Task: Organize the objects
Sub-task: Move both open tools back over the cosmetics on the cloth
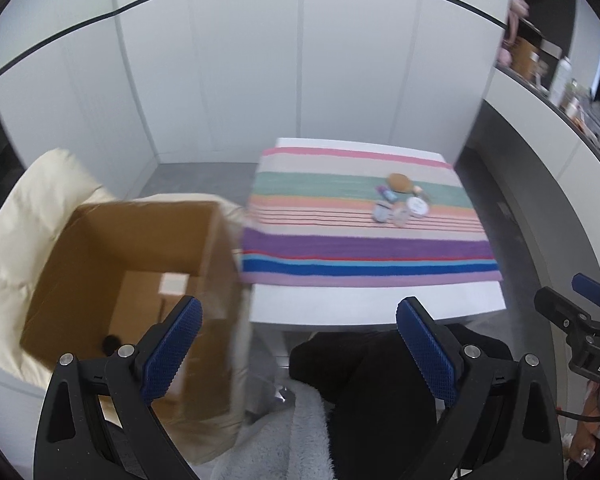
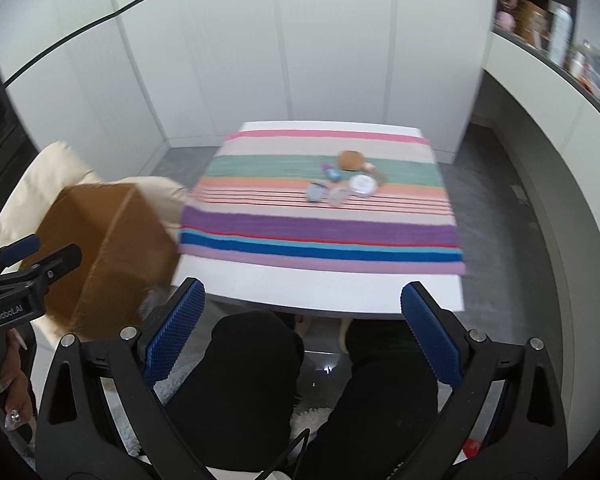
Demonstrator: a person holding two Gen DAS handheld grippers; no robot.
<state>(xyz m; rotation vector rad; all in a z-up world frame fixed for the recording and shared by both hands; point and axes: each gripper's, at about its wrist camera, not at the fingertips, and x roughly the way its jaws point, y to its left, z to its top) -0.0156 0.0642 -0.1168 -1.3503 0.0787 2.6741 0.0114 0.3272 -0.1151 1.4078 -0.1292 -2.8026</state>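
Observation:
A cluster of small objects (image 1: 401,200) lies on a striped cloth (image 1: 364,240) covering a white table (image 1: 376,300): a round brown item (image 2: 350,159), a white round tin (image 2: 362,185), small jars and a purple-capped piece. An open cardboard box (image 1: 132,280) stands to the left on a cream cushion (image 1: 24,216); a small dark thing lies inside. My left gripper (image 1: 298,344) hangs open near the box's right wall, above the person's lap. My right gripper (image 2: 302,332) is open too, held before the table's front edge, far from the objects.
The person's black-clad knees (image 2: 256,380) sit under the table edge. White cabinet doors (image 1: 260,64) stand behind the table. A curved counter (image 1: 556,120) with bottles and boxes runs along the right. Grey floor (image 2: 496,216) surrounds the table.

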